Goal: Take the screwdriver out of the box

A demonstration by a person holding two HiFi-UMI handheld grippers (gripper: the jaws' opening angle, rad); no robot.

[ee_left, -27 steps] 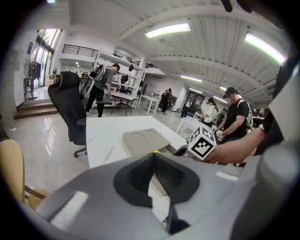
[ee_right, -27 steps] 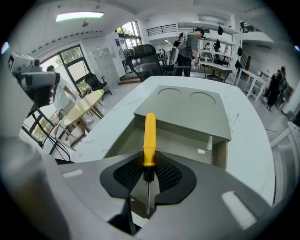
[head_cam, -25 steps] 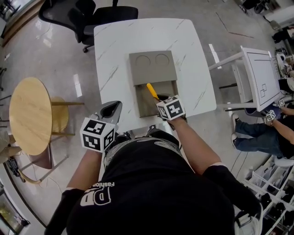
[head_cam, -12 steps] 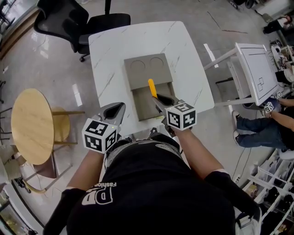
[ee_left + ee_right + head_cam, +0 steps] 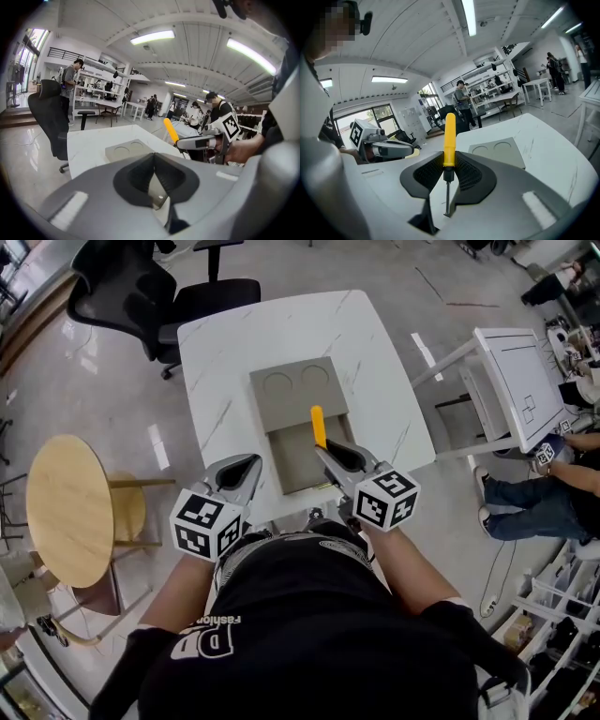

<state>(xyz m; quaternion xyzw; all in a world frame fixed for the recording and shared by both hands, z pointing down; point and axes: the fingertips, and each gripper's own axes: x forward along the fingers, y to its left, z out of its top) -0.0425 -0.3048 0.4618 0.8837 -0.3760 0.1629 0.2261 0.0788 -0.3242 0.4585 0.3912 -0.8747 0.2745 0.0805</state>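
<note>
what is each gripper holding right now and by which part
The right gripper holds the screwdriver by the lower end of its yellow handle. The left gripper is shut on nothing.

Marble table (image 5: 234, 343), black chair (image 5: 122, 292)

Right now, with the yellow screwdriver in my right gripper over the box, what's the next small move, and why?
Probably carry it to the right and lower it onto the bare table. The right gripper is shut on the screwdriver at its yellow handle, and it looks lifted above the open box, so the lift-out seems done. The left gripper is shut and empty.
</note>
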